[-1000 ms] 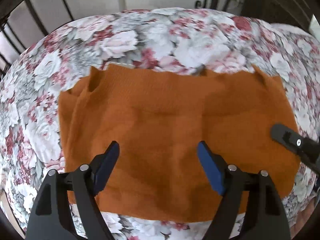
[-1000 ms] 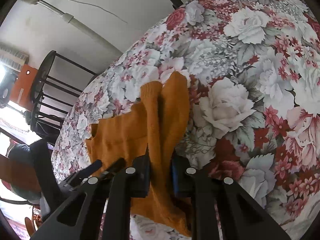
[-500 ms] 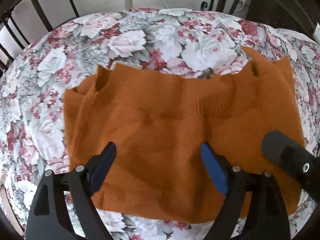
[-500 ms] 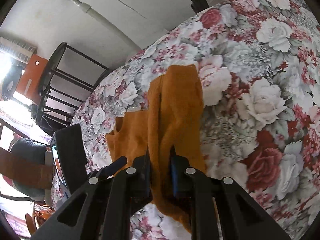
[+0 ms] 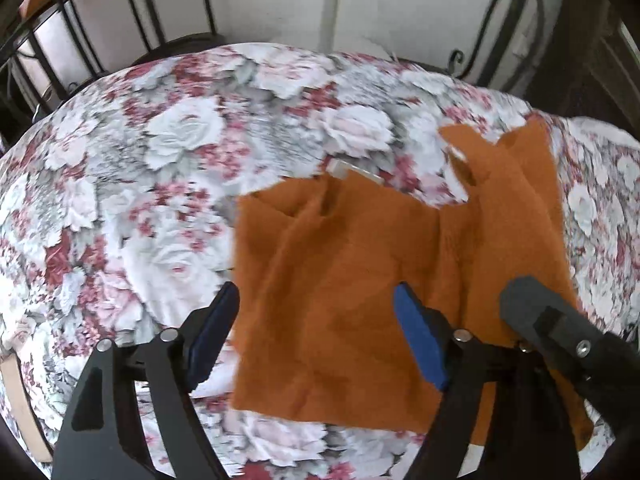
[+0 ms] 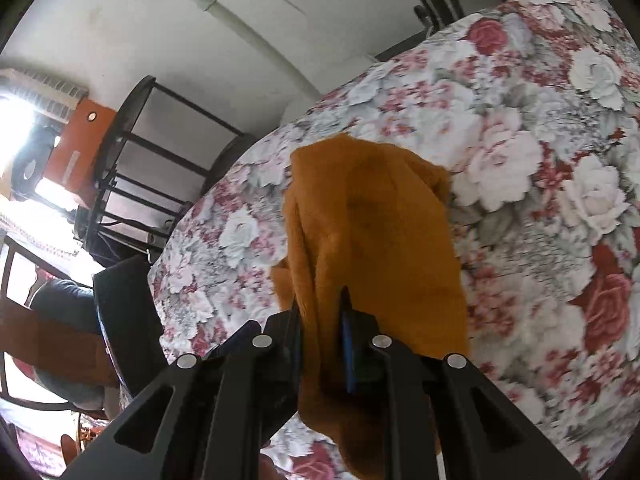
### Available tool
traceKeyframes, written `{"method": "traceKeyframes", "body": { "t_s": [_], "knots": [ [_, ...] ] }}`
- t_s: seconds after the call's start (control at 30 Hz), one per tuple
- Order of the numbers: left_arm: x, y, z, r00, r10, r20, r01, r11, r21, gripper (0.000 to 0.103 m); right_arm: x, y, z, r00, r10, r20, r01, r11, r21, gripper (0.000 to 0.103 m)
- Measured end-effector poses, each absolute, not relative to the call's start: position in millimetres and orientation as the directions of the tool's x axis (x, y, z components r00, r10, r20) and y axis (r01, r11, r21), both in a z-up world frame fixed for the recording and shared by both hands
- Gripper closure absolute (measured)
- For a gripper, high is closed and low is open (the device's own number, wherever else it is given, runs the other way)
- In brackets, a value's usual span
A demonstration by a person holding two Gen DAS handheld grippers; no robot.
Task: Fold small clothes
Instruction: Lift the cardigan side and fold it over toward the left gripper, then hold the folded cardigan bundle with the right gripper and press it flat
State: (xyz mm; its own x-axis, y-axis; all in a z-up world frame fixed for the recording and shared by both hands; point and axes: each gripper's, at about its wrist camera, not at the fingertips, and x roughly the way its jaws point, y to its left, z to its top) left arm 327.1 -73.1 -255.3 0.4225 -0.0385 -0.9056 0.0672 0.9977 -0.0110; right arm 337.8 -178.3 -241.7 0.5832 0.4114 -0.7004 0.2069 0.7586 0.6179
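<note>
The right claw pinches a fold of the orange knitted garment; the left claw, wide apart above the same cloth, is closing and grips nothing.

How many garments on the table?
1. An orange top lies on the floral cloth, its right edge pinched in the right gripper. None other visible.

An orange knitted garment lies partly spread on the flowered table cover, its right side lifted, bunched and folded over toward the middle.
</note>
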Motion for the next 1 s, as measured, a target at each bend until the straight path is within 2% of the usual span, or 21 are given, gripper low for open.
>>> {"method": "traceKeyframes", "body": {
  "t_s": [0.1,0.5,0.53,0.63,0.67,0.83,0.93,1.0],
  "knots": [
    [328,-56,-253,0.426,-0.031,-0.904,0.044,0.999,-0.013,0.031,342,-165,-242,0.577,0.43,-0.695,0.198,0.752,0.629,0.086],
    [334,7,-268,0.421,0.044,-0.906,-0.032,0.999,0.034,0.032,365,-106,-267,0.504,0.506,-0.7,0.153,0.745,0.649,0.083],
    [336,11,-272,0.411,0.048,-0.91,-0.037,0.999,0.036,0.032,368,-102,-272,0.494,0.513,-0.702,0.153,0.743,0.651,0.078],
    [344,20,-290,0.341,0.042,-0.939,-0.044,0.999,0.029,0.031,372,-94,-286,0.468,0.55,-0.692,0.153,0.721,0.676,0.05],
    [347,25,-298,0.31,0.031,-0.95,-0.061,0.998,0.013,0.031,373,-91,-292,0.446,0.562,-0.697,0.155,0.719,0.678,0.047],
    [351,37,-314,0.259,0.016,-0.966,-0.1,0.995,-0.01,0.026,369,-98,-295,0.412,0.609,-0.678,0.15,0.689,0.709,0.046],
    [351,35,-319,0.252,0.026,-0.967,-0.094,0.996,0.002,0.023,362,-112,-277,0.435,0.63,-0.643,0.113,0.67,0.733,0.05],
    [352,37,-320,0.241,0.054,-0.969,-0.101,0.994,0.03,0.021,354,-120,-261,0.46,0.597,-0.657,0.073,0.712,0.698,0.054]
  ]
}}
